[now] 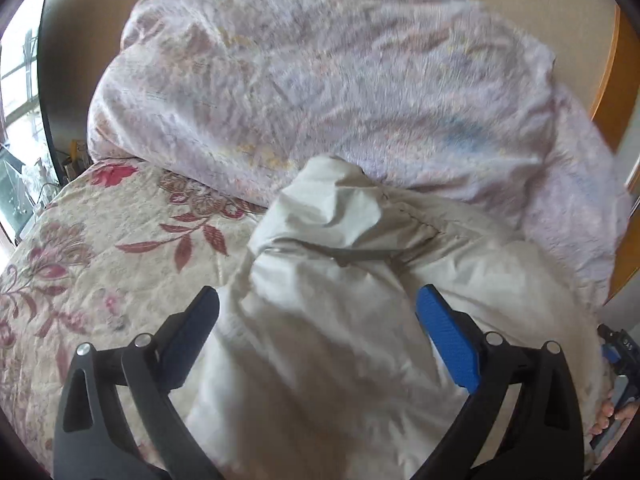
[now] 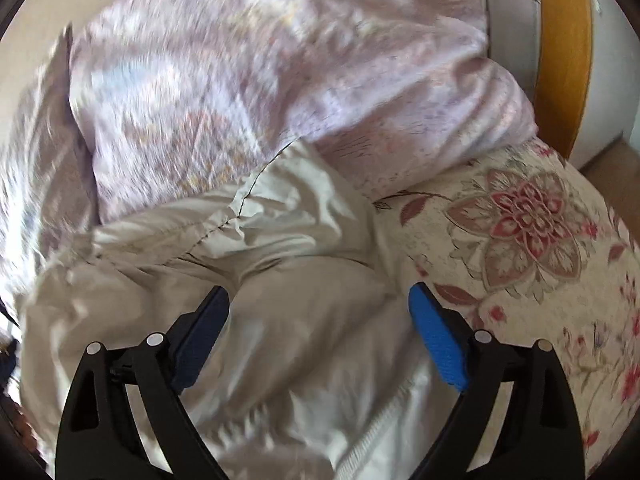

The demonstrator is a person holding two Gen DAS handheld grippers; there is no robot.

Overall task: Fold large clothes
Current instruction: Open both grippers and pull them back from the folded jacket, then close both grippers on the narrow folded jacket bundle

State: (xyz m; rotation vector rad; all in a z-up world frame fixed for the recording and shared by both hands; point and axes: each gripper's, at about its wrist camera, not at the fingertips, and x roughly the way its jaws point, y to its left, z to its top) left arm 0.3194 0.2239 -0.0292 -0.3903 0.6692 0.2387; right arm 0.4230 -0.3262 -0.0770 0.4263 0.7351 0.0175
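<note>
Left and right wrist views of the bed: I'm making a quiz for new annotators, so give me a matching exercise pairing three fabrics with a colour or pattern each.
Things:
1. jacket
2. bedspread
3. duvet

Descriptions:
A. pale lilac, faint washed-out print, bunched up at the back
B. plain off-white, crumpled, between both grippers' open fingers
C. cream with red flowers and dark red leaves

Pairs: 1-B, 2-C, 3-A

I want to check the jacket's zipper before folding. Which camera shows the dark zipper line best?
The left wrist view: the dark zipper runs across the cream jacket ahead of the open left gripper. The right wrist view shows only a pale ribbed strip low on the jacket; whether that is a zipper is unclear.
</note>
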